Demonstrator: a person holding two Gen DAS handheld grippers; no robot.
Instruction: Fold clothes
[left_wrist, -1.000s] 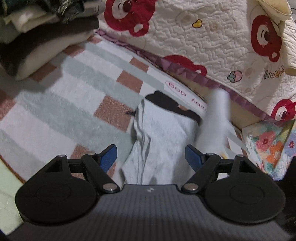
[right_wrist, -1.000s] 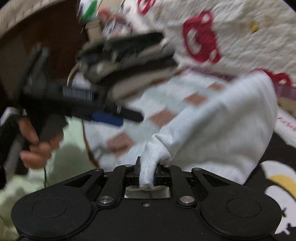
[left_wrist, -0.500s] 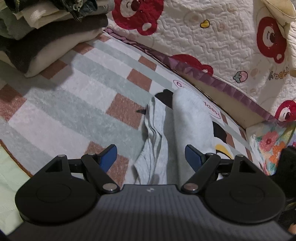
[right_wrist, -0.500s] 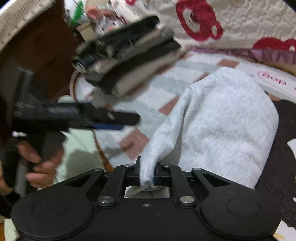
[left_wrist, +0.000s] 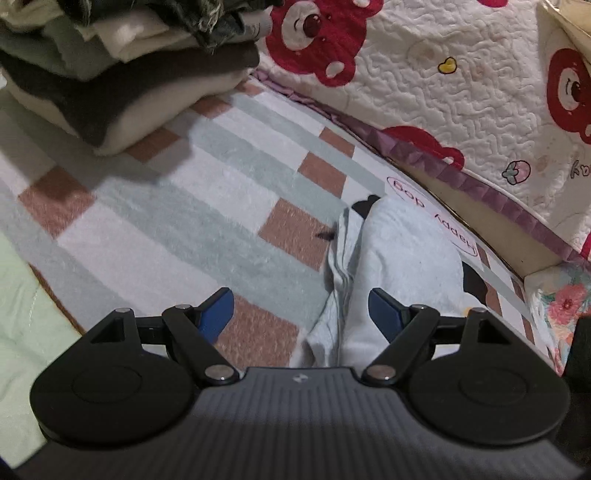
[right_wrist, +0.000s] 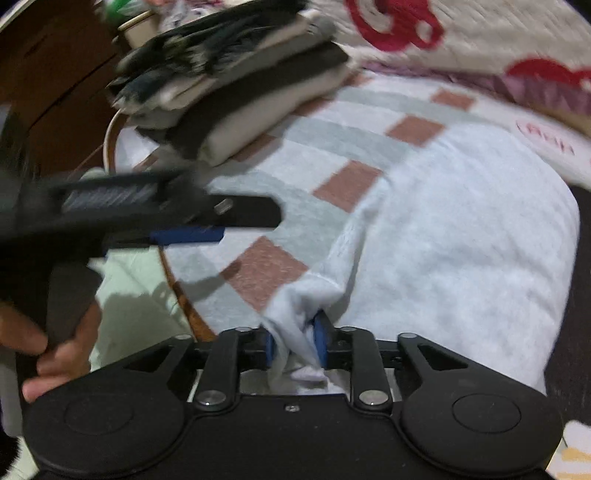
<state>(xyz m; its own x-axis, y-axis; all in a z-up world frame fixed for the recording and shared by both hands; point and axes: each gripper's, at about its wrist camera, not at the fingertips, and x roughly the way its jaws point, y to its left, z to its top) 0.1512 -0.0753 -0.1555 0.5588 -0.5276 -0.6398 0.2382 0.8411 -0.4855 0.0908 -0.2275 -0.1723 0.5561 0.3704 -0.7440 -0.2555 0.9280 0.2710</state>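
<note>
Garment: the light grey knit garment (right_wrist: 454, 236) lies folded over on the checked rug, at 1 o'clock from your right-hand tool; in the left wrist view it (left_wrist: 399, 266) sits at 12 to 1 o'clock, its layered edges facing 9 o'clock.
Right gripper: your right gripper (right_wrist: 295, 341) is clenched on a bunched corner of the garment, the 2 blue pads pressing the cloth from both sides.
Left gripper: your left gripper (left_wrist: 301, 306) is released, its 2 blue pads wide apart, holding nothing; the garment's near end shows between them.
Hand: your hand (right_wrist: 55, 347) grips the left tool's handle at 9 o'clock in the right wrist view.
Rug: the fluffy rug of white, pale green and brown squares (left_wrist: 177, 221) carries the garment.
Stack: the pile of folded dark and cream clothes (left_wrist: 122, 74) rests on the rug at 10 o'clock.
Quilt: the cream quilted cover with red bears (left_wrist: 443, 74) rises behind the rug at 1 o'clock.
</note>
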